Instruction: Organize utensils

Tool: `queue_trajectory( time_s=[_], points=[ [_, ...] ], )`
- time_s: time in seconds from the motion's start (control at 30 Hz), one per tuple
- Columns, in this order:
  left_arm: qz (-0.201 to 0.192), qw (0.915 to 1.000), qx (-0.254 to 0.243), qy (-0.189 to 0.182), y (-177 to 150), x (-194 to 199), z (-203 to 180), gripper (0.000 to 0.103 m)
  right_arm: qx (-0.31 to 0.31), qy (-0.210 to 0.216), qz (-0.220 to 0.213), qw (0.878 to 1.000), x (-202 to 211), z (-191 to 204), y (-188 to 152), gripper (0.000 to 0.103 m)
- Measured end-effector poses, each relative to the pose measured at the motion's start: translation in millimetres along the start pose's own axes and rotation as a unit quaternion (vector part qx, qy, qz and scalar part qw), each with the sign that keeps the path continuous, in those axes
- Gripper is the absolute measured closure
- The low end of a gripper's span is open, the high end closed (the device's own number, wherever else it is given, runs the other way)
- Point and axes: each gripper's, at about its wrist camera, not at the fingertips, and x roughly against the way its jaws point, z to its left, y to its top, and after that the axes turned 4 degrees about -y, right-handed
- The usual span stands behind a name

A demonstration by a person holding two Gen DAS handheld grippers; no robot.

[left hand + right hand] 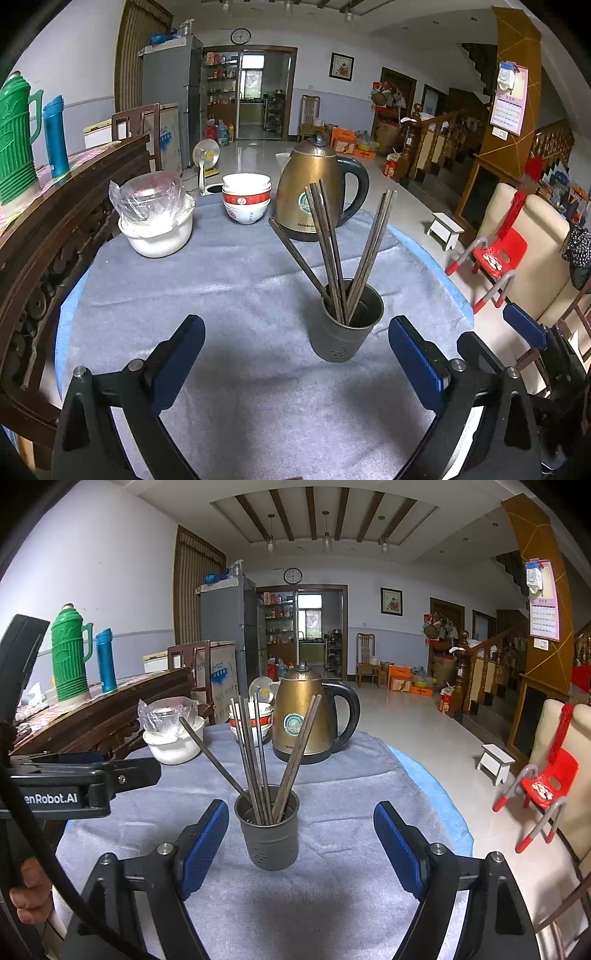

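Presently, in the left wrist view, the left gripper (296, 358) stands wide open and empty above the grey-clothed table (229, 288); the holder (347, 325) of chopsticks (332, 251) stands upright mid-table, kettle (314, 192) toward the far edge. In the right wrist view, the right gripper (301, 843) gapes empty, the holder (267, 827) between its fingers without contact.

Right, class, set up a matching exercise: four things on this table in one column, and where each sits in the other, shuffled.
Things:
1. chopsticks
2. kettle
3. stacked bowls
4. holder

Places:
A. left of the kettle
B. nearest the grippers
C. standing in the holder
D. behind the holder, handle to the right

Pairs: 1-C, 2-D, 3-A, 4-B
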Motion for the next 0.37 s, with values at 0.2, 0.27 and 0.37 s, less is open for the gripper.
queue_trajectory(
  time_s=[0.2, 0.27, 0.37],
  points=[
    [0.001, 1.0, -0.005, -0.003, 0.5, -1.4, -1.3, 0.004, -0.001, -0.001, 0.002, 1.0, -1.5, -1.2, 0.5, 0.02],
    [0.0, 1.0, -0.007, -0.004, 0.9, -1.4, -2.1, 0.004, 0.0, -0.001, 0.002, 1.0, -1.8, -1.2, 0.5, 0.02],
    [-0.001, 1.0, -0.008, -0.004, 1.4, -1.1, -2.9, 0.004, 0.0, -0.002, 0.002, 1.0, -2.2, -1.6, 1.0, 0.02]
  ],
)
